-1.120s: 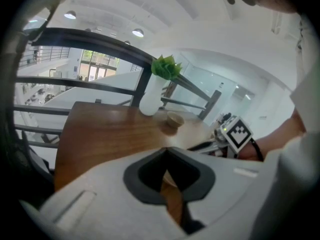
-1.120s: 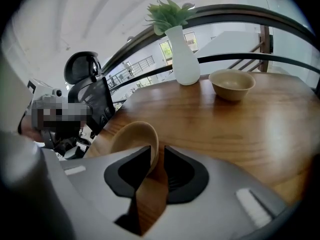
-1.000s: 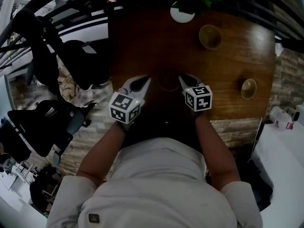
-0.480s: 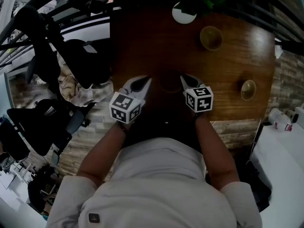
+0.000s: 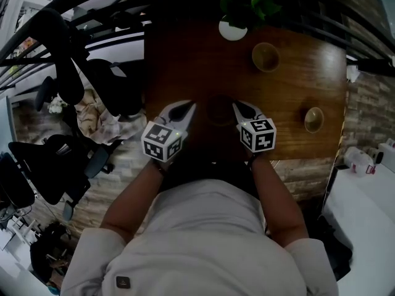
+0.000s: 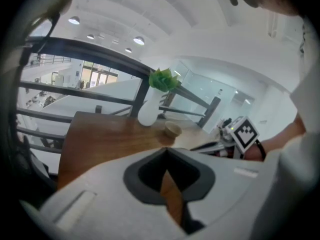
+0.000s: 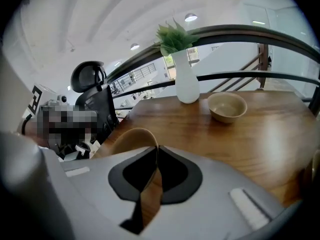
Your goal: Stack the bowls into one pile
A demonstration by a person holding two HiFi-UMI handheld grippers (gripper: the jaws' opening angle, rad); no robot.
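Note:
On the wooden table point(image 5: 185, 60) a dark brown bowl point(image 5: 219, 110) sits between my two grippers. My right gripper point(image 5: 236, 105) is shut on its right rim; in the right gripper view the thin bowl wall point(image 7: 127, 139) runs in between the jaws point(image 7: 156, 149), which have just been closing on it. My left gripper point(image 5: 190, 105) is at the bowl's left rim, and a brown strip shows between its closed jaws point(image 6: 166, 150). A second tan bowl point(image 5: 265, 56) point(image 7: 227, 106) point(image 6: 173, 129) stands at the far side. A third bowl point(image 5: 313, 119) stands at the right.
A white vase with a green plant point(image 5: 233, 29) point(image 7: 187, 86) point(image 6: 149, 111) stands at the table's far edge, close to the second bowl. A dark railing runs behind the table. Office chairs point(image 5: 105, 85) crowd the floor at the left. My body covers the near edge.
Both grippers have lifted slightly with the near bowl between them. The head camera has shifted, so the vase and the far bowls sit a little further left in the picture.

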